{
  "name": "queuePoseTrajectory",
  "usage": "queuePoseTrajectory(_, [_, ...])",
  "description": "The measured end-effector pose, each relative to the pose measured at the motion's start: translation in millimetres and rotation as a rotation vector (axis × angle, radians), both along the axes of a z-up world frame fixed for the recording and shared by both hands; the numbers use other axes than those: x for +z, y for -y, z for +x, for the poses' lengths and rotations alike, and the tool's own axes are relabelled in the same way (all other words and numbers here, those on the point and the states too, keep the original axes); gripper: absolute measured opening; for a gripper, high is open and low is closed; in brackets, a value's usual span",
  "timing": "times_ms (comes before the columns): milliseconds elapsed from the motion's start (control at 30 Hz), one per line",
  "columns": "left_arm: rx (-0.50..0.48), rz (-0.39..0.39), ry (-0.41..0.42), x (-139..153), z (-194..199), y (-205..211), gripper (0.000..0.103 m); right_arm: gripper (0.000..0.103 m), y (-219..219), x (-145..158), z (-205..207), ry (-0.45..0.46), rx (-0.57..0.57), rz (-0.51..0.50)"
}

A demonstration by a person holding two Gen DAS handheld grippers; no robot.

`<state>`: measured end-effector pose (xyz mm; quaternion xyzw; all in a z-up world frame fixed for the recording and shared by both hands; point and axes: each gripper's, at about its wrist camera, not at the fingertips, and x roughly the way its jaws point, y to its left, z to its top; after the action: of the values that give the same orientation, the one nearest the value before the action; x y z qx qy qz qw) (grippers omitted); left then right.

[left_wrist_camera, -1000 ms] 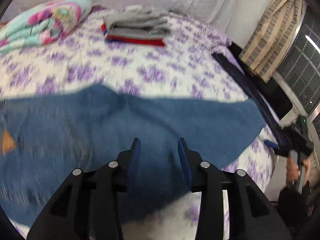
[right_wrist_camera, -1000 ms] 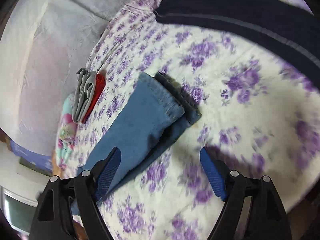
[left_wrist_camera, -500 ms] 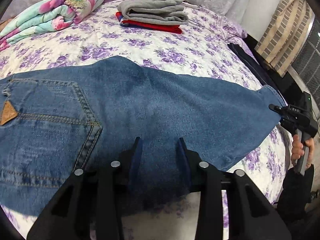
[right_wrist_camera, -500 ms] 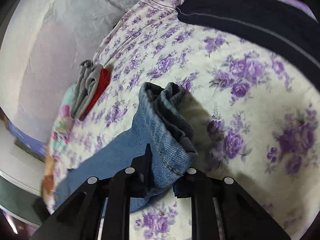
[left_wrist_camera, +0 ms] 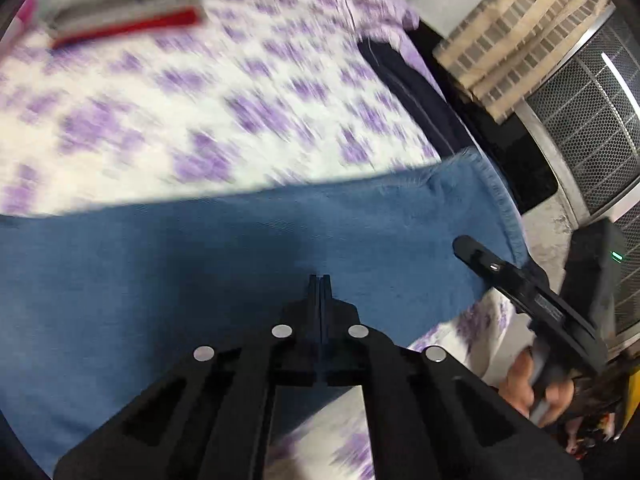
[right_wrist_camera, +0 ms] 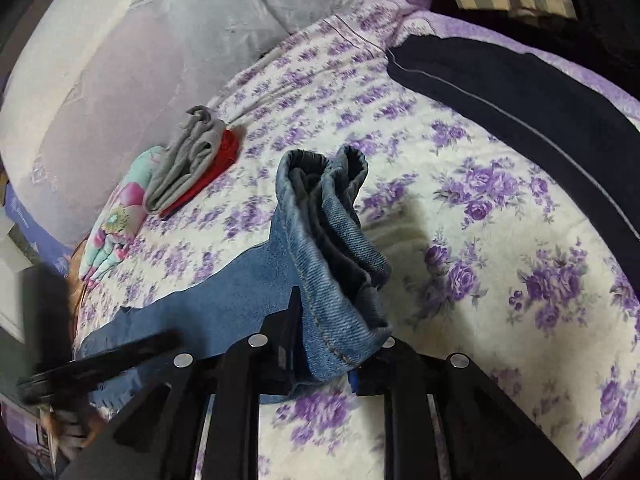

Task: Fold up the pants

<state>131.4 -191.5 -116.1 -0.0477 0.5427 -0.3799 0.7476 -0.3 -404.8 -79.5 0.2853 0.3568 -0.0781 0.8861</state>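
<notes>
**Both tools on the jeans**

The blue jeans (left_wrist_camera: 248,256) lie stretched across the bed (right_wrist_camera: 520,240) with its purple-flowered cover. The right tool (right_wrist_camera: 340,344) clamps the bunched leg hems, which stand up above its fingers. The left tool (left_wrist_camera: 320,284) is fully closed, its tips over the denim; whether it pinches any fabric cannot be told. Folded grey and red clothes (right_wrist_camera: 192,160) sit near the headboard.

Left gripper (left_wrist_camera: 320,280) pressed closed over the jeans (left_wrist_camera: 240,248)

Blue denim stretches across the blurred purple-flowered bedspread (left_wrist_camera: 200,112); at the hem end, the right gripper (left_wrist_camera: 472,252) reaches in, a hand (left_wrist_camera: 532,388) on its handle.
</notes>
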Motion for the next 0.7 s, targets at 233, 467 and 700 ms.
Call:
queuePoseTrajectory(233, [0.007, -0.028, -0.056, -26, 1, 8, 0.000, 0.019, -9, 2, 1, 0.010, 0.019, -0.026])
queuePoseTrajectory(467, [-0.002, 0.015, 0.037, -15, -19, 11, 0.000, 0.019, -7, 7, 6, -0.010, 0.004, -0.029])
queuePoseTrajectory(700, [-0.077, -0.023, 0.014, -11, -39, 16, 0.000, 0.019, -32, 27, 15, -0.015, -0.002, -0.098])
